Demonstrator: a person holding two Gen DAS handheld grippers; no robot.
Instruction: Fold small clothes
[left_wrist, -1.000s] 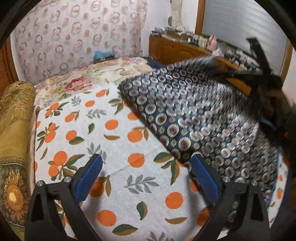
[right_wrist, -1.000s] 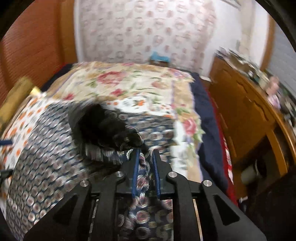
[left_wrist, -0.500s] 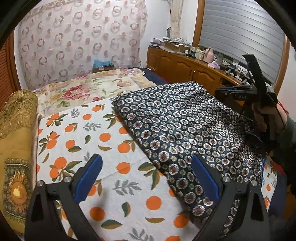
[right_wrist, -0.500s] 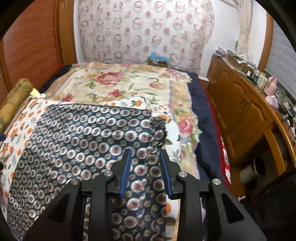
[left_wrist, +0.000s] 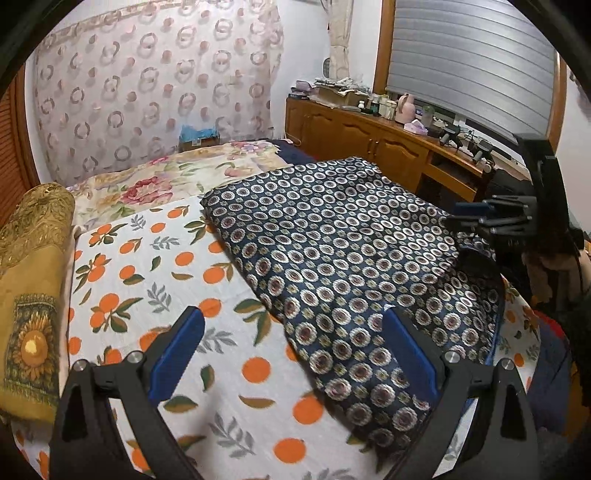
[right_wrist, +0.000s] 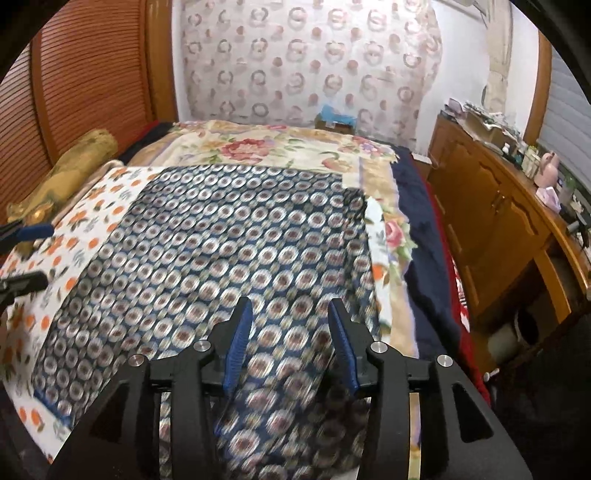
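A dark blue garment with white ring patterns (left_wrist: 332, 251) lies spread flat on the bed, on a white cloth printed with oranges (left_wrist: 147, 266). It fills the middle of the right wrist view (right_wrist: 207, 251), blurred. My left gripper (left_wrist: 291, 354) is open and empty, above the near edge of the garment and the orange cloth. My right gripper (right_wrist: 291, 332) is open and empty, just above the garment's near side. It also shows at the right of the left wrist view (left_wrist: 476, 216).
A gold cushion (left_wrist: 29, 280) lies along the left of the bed. A floral bedspread (left_wrist: 147, 184) covers the far part. A wooden sideboard (right_wrist: 498, 229) with clutter stands to the right. A curtain (left_wrist: 147, 92) hangs behind.
My right gripper opened and let go of the garment, then drew back. The garment dropped and now lies flat on the bed. My left gripper stayed open.
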